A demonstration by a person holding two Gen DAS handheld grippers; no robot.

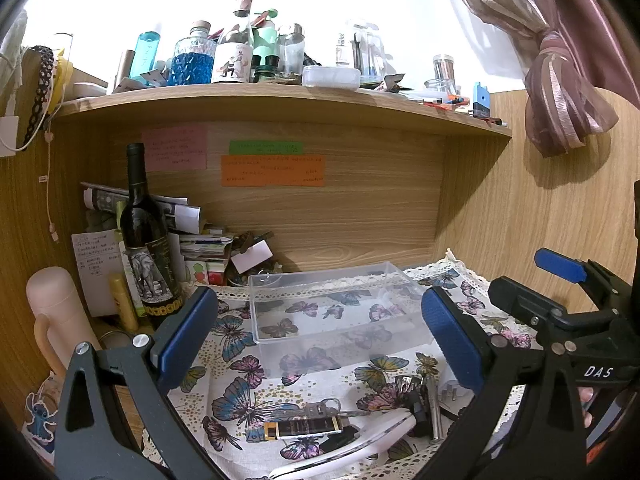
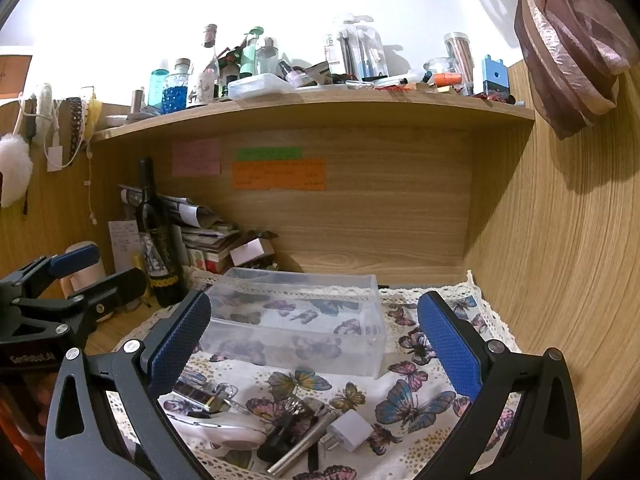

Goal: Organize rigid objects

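Clutter [image 2: 280,432] lies at six o'clock beneath our left tongs [image 1: 320,336] and right tongs [image 2: 314,340], both apart, empty; we judge the empty bin [image 2: 296,320] at twelve o'clock awaits it.

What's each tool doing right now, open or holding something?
Left tool: open, holding nothing, above the cloth.
Right tool: open, holding nothing, facing the clear box.

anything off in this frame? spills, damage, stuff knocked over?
No spills or damage show. The clear bin stands upright and empty on the butterfly cloth, while the small items, such as the charger plug, keys and a metal rod, lie jumbled in front of it. Both grippers are open.
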